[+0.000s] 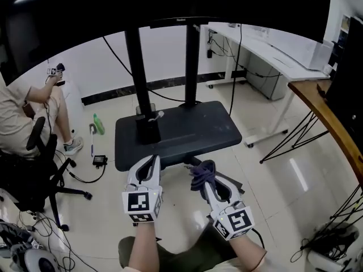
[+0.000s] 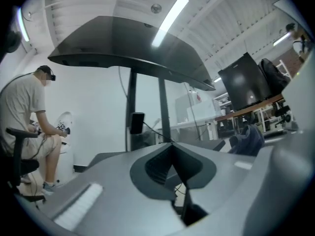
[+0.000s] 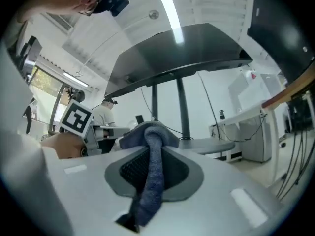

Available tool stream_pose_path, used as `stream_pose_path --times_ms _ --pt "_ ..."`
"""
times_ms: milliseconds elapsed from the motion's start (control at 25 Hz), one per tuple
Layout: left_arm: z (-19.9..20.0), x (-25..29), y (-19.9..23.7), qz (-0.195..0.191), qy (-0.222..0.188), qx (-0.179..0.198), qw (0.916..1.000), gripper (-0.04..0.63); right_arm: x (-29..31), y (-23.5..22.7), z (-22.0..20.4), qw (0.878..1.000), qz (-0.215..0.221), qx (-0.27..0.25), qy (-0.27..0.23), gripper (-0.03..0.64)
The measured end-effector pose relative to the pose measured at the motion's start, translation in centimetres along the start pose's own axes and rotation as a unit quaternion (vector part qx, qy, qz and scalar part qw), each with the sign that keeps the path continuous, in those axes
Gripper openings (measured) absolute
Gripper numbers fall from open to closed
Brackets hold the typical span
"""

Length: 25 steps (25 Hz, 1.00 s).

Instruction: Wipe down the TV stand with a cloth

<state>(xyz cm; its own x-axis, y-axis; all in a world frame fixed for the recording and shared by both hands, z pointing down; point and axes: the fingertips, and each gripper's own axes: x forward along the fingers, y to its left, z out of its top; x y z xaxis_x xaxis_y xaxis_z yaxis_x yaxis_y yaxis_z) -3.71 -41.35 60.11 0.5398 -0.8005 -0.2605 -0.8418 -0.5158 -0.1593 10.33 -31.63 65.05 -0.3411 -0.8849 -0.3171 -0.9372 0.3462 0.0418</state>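
The TV stand has a black base plate, two black posts and a dark screen above. Both grippers hover just in front of the plate's near edge. My left gripper is shut, with nothing between its fingers. My right gripper is shut on a bunched dark blue cloth, which hangs over the jaws. The left gripper view shows that gripper pointing at the posts, with the cloth at the right. In the right gripper view the cloth drapes over that gripper, with the base plate behind.
A person sits on a black office chair at the left. A green bottle, a small black device and cables lie on the tiled floor. A white desk stands at the back right. A wooden tabletop runs along the right.
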Motion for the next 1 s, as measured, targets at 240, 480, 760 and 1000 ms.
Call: stream_pose_path --times_ms 240,480,760,1000 --pt "5.0 3.5 -9.4 -0.067 -0.011 -0.008 0.9977 0.160 -4.4 -6.9 1.3 0.999 -0.046 -0.026 0.006 0.060" --pt "4.2 5.2 -9.9 -0.056 0.008 -0.008 0.9984 0.160 3.5 -15.8 -12.5 0.994 -0.046 -0.001 0.102 0.060" --pt "6.4 3.7 -6.7 -0.018 0.007 0.000 0.9998 0.160 18.3 -20.2 -13.7 0.999 -0.012 -0.020 0.048 0.058" --pt "7.5 3.2 -5.1 -0.005 -0.006 -0.003 1.0000 0.160 20.8 -19.5 -19.2 0.996 0.002 -0.033 0.087 0.058"
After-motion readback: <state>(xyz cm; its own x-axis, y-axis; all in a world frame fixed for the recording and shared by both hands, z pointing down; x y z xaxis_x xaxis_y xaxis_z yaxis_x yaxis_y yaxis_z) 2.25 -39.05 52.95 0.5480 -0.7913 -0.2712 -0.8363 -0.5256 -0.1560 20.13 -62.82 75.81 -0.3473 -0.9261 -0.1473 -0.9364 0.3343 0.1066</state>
